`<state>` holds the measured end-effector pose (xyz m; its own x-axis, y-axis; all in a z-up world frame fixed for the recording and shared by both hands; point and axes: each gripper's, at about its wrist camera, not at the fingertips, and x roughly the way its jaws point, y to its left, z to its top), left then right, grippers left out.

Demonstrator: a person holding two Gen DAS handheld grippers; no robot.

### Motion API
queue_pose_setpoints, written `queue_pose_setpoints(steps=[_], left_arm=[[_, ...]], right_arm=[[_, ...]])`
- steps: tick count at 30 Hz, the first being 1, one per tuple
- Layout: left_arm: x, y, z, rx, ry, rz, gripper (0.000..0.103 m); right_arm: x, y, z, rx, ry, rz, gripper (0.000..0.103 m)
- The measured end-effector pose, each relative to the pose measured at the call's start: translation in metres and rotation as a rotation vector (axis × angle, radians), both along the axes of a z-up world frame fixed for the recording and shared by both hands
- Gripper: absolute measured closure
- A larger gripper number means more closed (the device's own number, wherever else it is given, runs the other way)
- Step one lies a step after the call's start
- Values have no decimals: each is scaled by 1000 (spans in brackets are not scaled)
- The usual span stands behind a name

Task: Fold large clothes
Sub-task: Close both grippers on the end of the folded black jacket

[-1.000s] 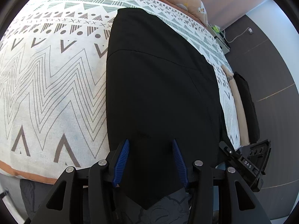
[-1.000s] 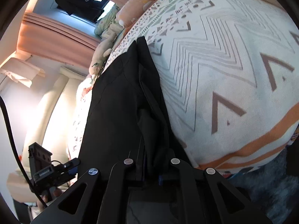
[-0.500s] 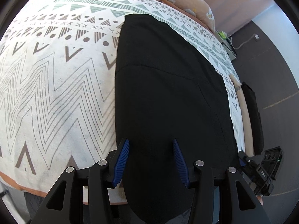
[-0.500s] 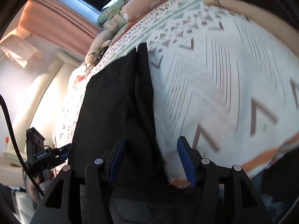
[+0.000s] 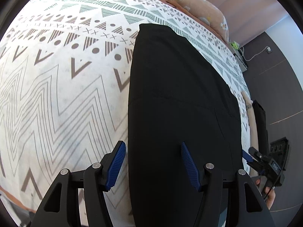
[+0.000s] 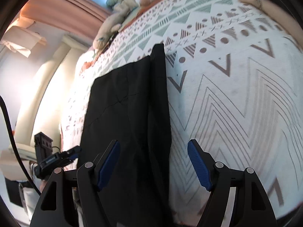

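Spread across the patterned bedspread [image 5: 56,87], lengthwise: a long black garment [image 5: 180,98], folded narrow, near end hanging over the bed edge. Above that end, left gripper [image 5: 153,163] and right gripper [image 6: 154,165], both with jaws spread, gripping nothing.

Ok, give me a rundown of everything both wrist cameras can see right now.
black garment: one, black, lying flat lengthwise on the bed, near end hanging over the edge
bedspread: one, white with grey and green geometric print, orange border, covers the bed
pillows: a few, peach and pale, at the far end of the bed
curtain: pinkish, behind the bed
floor: dark grey, beside the bed
left gripper: black with blue pads, open, over the garment's near end
right gripper: same, open
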<state>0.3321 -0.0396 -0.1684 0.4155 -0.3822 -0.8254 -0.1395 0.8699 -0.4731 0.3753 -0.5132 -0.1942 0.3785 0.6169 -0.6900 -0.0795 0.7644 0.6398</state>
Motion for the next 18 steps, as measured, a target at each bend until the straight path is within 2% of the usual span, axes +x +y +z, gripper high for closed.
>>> queue_pose_setpoints(steps=[8, 14, 18], left_arm=[[28, 7, -8, -14, -7, 17, 41], [57, 3, -16, 2, -3, 4, 41], [76, 2, -17, 19, -1, 2, 41]], right_arm=[[51, 16, -25, 57, 74, 73, 29], [81, 33, -34, 105, 70, 116, 30], [101, 34, -42, 162, 87, 121, 40]])
